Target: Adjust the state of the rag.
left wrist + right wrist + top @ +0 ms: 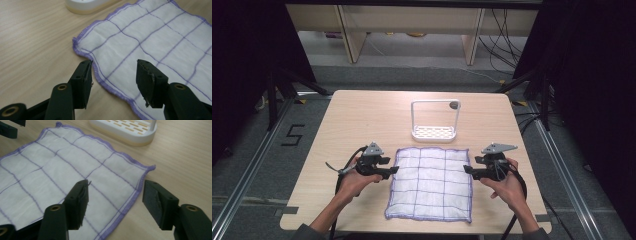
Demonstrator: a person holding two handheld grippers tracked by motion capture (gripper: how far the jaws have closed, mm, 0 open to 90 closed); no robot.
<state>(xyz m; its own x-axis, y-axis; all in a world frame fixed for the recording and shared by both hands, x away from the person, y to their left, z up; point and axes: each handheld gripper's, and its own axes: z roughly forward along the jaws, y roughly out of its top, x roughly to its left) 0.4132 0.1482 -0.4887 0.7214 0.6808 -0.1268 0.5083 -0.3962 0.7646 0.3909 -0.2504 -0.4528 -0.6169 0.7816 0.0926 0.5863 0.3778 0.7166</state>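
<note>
So: cloth lies spread flat on the wooden table, on the near half, white with a purple grid and purple hem. One layer as far as I can tell, though from the high view I can't rule out a fold.

Left gripper sits at the cloth's left edge, near its far corner. Jaws stand apart, nothing clamped. In the left gripper view the wavy hem runs through the gap between the jaws; one finger is over bare wood just beside the hem, the other over the fabric. Pads not pressing on anything.

Right gripper mirrors it at the cloth's right edge, also toward the far corner. Jaws apart, empty. In the right gripper view the hem passes between the jaws, one finger over the cloth, the other over bare table. Whether the tips graze the fabric is hard to tell from this angle.

White rack with a slotted base and tall hoop handle stands just beyond the cloth's far edge, close but apart. Each of the person's hands grips its tool from behind, cables trailing toward the near table edge.
</note>
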